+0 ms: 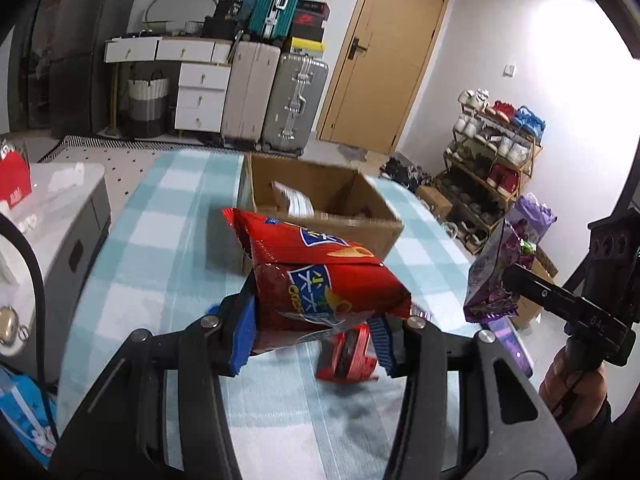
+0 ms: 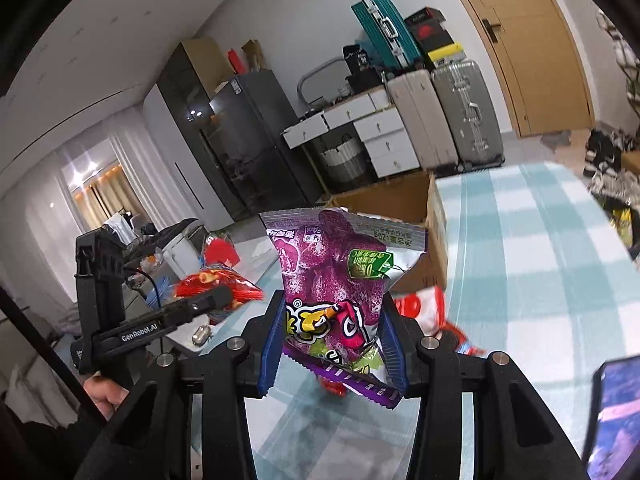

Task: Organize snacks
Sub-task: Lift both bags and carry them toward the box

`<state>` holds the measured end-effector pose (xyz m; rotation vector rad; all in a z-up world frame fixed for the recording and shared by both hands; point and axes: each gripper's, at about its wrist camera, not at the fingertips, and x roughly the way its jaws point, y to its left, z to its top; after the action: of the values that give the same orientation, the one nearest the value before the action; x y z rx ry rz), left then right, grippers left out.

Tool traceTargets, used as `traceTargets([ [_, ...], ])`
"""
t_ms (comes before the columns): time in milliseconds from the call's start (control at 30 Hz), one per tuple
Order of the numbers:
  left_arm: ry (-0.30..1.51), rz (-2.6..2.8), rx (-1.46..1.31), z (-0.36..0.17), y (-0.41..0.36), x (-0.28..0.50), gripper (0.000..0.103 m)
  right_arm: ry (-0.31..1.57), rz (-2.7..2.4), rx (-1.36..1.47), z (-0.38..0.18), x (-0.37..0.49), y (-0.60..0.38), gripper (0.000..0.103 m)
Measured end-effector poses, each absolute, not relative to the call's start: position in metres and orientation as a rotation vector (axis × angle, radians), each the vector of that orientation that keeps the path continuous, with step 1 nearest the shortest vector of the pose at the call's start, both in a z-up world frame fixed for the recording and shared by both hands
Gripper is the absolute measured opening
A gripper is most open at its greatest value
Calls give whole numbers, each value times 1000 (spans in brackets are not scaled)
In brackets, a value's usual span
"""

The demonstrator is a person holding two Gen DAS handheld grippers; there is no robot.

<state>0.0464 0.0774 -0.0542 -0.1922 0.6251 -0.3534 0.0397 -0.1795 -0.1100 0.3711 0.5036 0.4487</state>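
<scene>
My left gripper (image 1: 316, 336) is shut on a red snack bag (image 1: 320, 272), held up above the checked tablecloth (image 1: 160, 248). Behind the bag stands an open cardboard box (image 1: 320, 204) with a white packet inside. A small red packet (image 1: 348, 356) lies on the cloth just under the left fingers. My right gripper (image 2: 332, 344) is shut on a purple snack bag (image 2: 332, 276), also lifted off the table. In the left wrist view the purple bag (image 1: 492, 284) hangs at the right; in the right wrist view the red bag (image 2: 220, 284) shows at the left, and the box (image 2: 400, 208) sits behind.
A red-and-white packet (image 2: 428, 308) lies on the cloth beside the right fingers. A phone (image 2: 612, 408) rests at the table's right edge. A grey cabinet (image 1: 60, 232) stands left of the table. Suitcases (image 1: 276, 96), white drawers and a shoe rack (image 1: 492, 168) line the room behind.
</scene>
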Motion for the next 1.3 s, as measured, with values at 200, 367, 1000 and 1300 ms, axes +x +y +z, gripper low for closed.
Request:
traceTargets([
  [200, 623, -364, -146, -16, 74, 61, 46, 476, 463, 394, -76, 51, -186, 44],
  [367, 626, -393, -123, 12, 64, 73, 46, 436, 511, 423, -42, 64, -191, 44],
  [1000, 677, -416, -86, 58, 28, 184, 46, 465, 512, 328, 32, 166, -171, 44],
  [1300, 730, -396, -41, 30, 7, 241, 46, 514, 482, 252, 21, 230, -159, 44],
])
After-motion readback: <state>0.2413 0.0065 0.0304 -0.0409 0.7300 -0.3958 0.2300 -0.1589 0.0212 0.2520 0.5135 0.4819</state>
